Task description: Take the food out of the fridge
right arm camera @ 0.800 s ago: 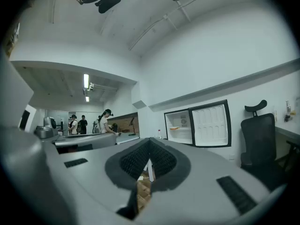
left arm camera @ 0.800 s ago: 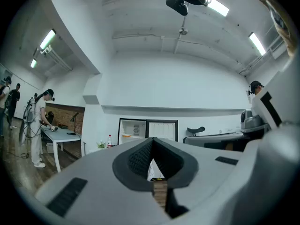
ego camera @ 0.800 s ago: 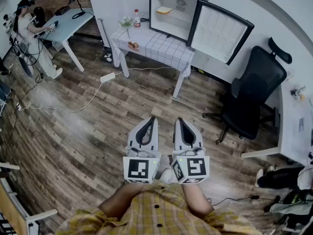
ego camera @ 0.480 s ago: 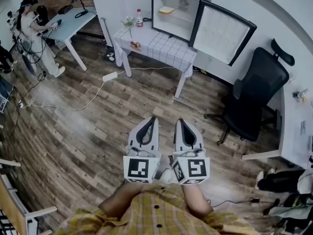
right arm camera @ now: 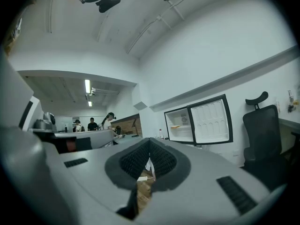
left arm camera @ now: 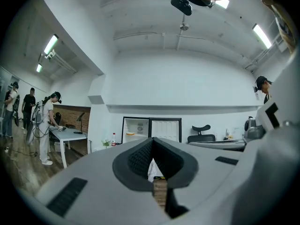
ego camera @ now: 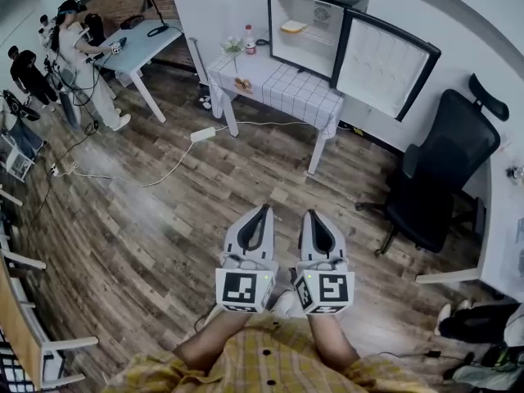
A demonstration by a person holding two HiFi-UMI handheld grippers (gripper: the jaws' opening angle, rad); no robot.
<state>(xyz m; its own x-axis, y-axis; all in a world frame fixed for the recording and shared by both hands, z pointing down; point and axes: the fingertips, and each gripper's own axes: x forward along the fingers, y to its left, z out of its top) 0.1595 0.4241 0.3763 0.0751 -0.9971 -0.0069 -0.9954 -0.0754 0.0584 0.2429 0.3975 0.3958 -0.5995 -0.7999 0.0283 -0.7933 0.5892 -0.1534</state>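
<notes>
Head view, against the earlier frames: small black fridge with white interior point(ego camera: 316, 51), door open, and the white checked-cloth table point(ego camera: 295, 93) it stands on now sit further right in frame, at about the same size. Judgement: the person is re-aiming and the approach has hardly begun.

Left gripper point(ego camera: 263, 210) and right gripper point(ego camera: 310, 214) are side by side, level, well apart from the fridge. Both pairs of jaws are closed together, with nothing between them.

Flat yellow food slab point(ego camera: 293, 26) lies on the upper shelf, long axis across the shelf. Its facing is too small to tell.
</notes>
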